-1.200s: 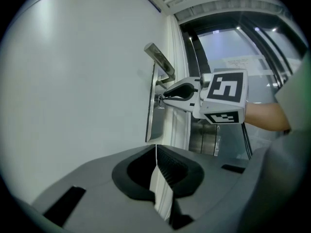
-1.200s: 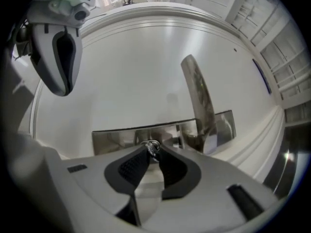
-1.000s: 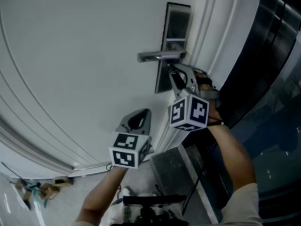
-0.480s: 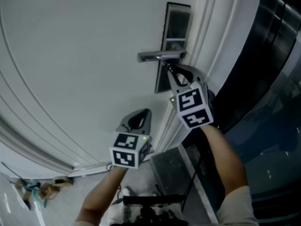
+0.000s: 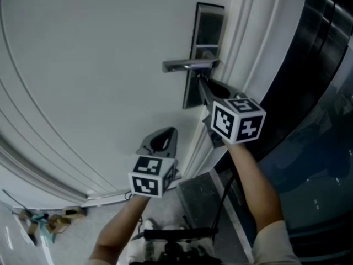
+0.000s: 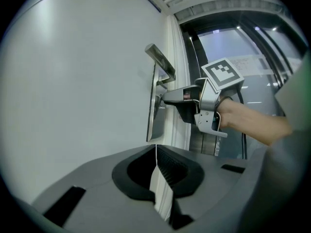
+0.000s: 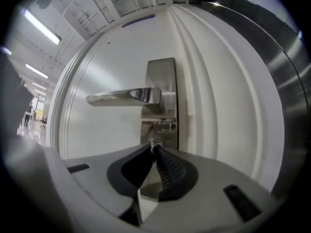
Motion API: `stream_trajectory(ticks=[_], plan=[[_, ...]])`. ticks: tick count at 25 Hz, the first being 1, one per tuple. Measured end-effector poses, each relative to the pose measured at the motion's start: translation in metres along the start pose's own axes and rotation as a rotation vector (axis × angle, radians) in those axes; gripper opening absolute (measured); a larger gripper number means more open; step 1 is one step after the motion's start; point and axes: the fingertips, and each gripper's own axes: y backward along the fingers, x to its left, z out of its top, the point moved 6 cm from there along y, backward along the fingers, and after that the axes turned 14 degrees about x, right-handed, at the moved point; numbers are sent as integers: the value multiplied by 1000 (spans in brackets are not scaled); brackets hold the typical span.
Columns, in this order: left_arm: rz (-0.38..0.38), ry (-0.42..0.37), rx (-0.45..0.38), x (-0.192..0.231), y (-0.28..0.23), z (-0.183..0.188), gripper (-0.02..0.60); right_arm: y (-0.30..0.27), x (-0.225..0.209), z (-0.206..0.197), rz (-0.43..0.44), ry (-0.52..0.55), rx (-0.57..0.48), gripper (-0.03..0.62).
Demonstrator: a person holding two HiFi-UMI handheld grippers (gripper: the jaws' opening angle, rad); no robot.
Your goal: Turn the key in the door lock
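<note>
Closing on key just below door handle: right gripper jaws, key stem in line with them, into door. Left gripper pressed together, empty, well below handle.

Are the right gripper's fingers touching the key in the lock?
Touching. The right gripper view shows the right gripper closing, its fingers pinching the key at their tips.
</note>
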Motion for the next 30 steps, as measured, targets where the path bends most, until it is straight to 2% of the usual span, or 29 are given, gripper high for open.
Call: stream_trajectory(ticks=[8, 12, 21, 30], plan=[[1, 5, -3, 1, 2, 1, 20, 0, -7, -3, 143, -341, -68, 30], [0, 6, -2, 1, 2, 0, 20, -2, -11, -6, 244, -502, -94, 38], [3, 7, -4, 2, 3, -1, 20, -4, -14, -15, 370, -804, -159, 44], [9, 7, -5, 3, 5, -2, 20, -8, -15, -22, 531, -1112, -243, 52]])
